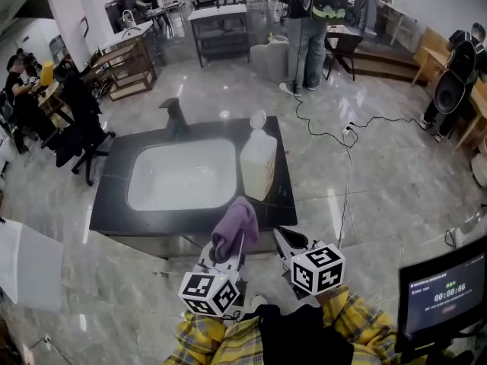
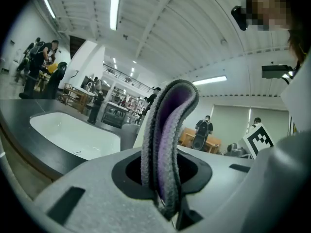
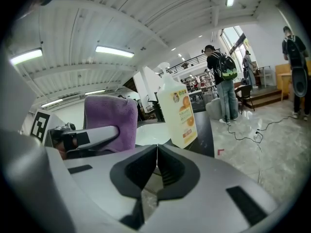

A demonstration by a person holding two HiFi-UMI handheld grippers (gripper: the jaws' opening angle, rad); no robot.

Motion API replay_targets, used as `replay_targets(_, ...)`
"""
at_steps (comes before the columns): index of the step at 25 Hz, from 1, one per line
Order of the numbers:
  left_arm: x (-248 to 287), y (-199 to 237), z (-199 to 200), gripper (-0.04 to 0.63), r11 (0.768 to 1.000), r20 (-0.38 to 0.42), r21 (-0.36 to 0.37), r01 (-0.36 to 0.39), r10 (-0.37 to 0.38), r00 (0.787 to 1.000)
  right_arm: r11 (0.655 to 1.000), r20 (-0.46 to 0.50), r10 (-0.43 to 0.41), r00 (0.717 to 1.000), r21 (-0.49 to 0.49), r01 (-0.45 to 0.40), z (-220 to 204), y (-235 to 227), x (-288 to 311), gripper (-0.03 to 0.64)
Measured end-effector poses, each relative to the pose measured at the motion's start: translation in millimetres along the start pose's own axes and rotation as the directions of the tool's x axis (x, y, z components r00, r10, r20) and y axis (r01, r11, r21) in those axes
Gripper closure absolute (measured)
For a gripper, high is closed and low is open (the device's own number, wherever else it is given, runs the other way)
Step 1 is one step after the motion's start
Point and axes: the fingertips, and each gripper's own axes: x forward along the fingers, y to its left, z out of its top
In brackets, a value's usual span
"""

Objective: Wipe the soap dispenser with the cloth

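Left gripper view looks right along my left tongs. They are pinched tight on the cloth. The cloth is purple and grey, and it sticks up from the tongs like a folded flap. My right tongs are closed too, but they hold nothing. Their two sides press together with no gap.

Just past both tongs is the dark surface, with a white sink set in the middle. The soap dispenser stands on the surface at the right edge of the sink. It is a pale bottle, standing straight up, with its pump on top. So its long side runs up and down.

From the head view, the soap dispenser is in front of me, between my two tongs. It is a little to the right of the cloth and a little to the left of my right tongs. The cloth is near the bottom of the bottle, but I think it is not touching it yet. My left hand, the one with the cloth, looks nearer.

I think I need to push the cloth forward and a bit to the right to reach the bottle's side. Then I can rub up and down. The bottle is tall, so it might tip if I push hard.
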Motion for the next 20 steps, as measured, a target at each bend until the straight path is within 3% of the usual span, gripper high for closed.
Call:
replay_targets(10,23,14,-6,0.523,0.997,-0.013,-0.045,0.068,-0.068,0.998,0.993,0.016,-0.116,0.993,0.012,0.116,0,-21,2,0.611)
replay_targets(20,55,16,7,0.523,1.0,-0.006,-0.02,-0.005,0.005,1.0,0.999,0.09,-0.038,0.995,0.041,0.034,37,-55,20,0.611)
